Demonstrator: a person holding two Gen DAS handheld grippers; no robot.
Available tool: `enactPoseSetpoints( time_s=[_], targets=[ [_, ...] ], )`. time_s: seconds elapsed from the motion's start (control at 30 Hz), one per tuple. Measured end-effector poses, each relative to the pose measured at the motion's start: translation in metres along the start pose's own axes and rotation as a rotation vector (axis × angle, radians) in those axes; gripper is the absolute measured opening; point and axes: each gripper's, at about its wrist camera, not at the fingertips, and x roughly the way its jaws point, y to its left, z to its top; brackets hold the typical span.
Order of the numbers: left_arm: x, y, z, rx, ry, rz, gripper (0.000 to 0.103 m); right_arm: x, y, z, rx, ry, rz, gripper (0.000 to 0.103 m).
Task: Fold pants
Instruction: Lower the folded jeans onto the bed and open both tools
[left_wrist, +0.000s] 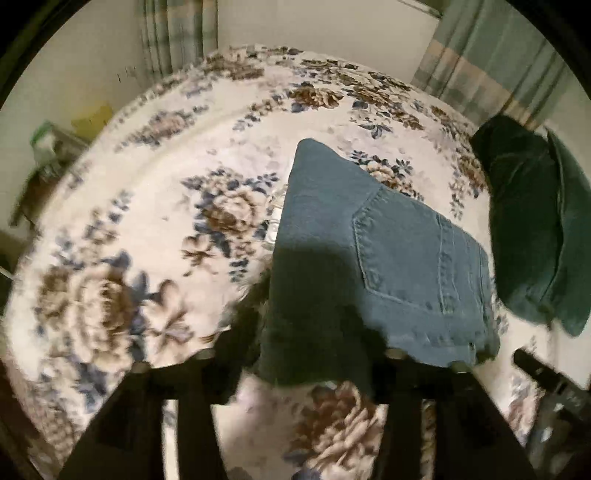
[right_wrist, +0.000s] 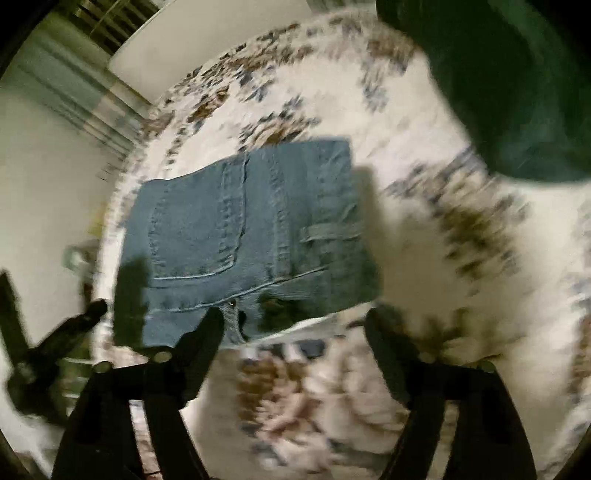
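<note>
The blue jeans (left_wrist: 373, 258) lie folded into a compact rectangle on the floral bedspread (left_wrist: 147, 221), back pocket facing up. My left gripper (left_wrist: 306, 354) is open, its fingers spread just over the near edge of the jeans, holding nothing. In the right wrist view the folded jeans (right_wrist: 251, 236) lie ahead, waistband side near. My right gripper (right_wrist: 295, 332) is open and empty, its left finger (right_wrist: 207, 332) at the jeans' near edge. The left gripper also shows at the far left of the right wrist view (right_wrist: 74, 325).
A dark green garment (left_wrist: 535, 229) lies on the bed to the right of the jeans; it shows at the top right of the right wrist view (right_wrist: 509, 92). Curtains (left_wrist: 480, 62) and a wall stand beyond the bed. A cluttered side table (left_wrist: 48, 158) is at the left.
</note>
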Motion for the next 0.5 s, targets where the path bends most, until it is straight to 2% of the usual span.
enactPoseSetpoints(
  time_s=[0.03, 0.07, 0.17, 0.3, 0.5],
  targets=[
    [-0.011, -0.005, -0.004, 0.011, -0.008, 0.006, 0.071, -0.012, 0.003, -0.002, -0.031, -0.016, -0.046, 0.095],
    [-0.023, -0.009, -0.009, 0.016, -0.013, 0.011, 0.08, -0.023, 0.007, -0.002, -0.06, -0.033, -0.083, 0.098],
    [-0.054, -0.02, -0.019, 0.036, -0.041, 0.05, 0.091, -0.066, 0.014, -0.01, -0.115, -0.094, -0.165, 0.102],
    [-0.113, -0.038, -0.038, 0.057, -0.102, 0.08, 0.093, -0.128, 0.015, -0.027, -0.144, -0.171, -0.207, 0.102],
    [-0.199, -0.063, -0.068, 0.094, -0.197, 0.1, 0.093, -0.241, 0.013, -0.069, -0.181, -0.287, -0.202, 0.103]
  ],
)
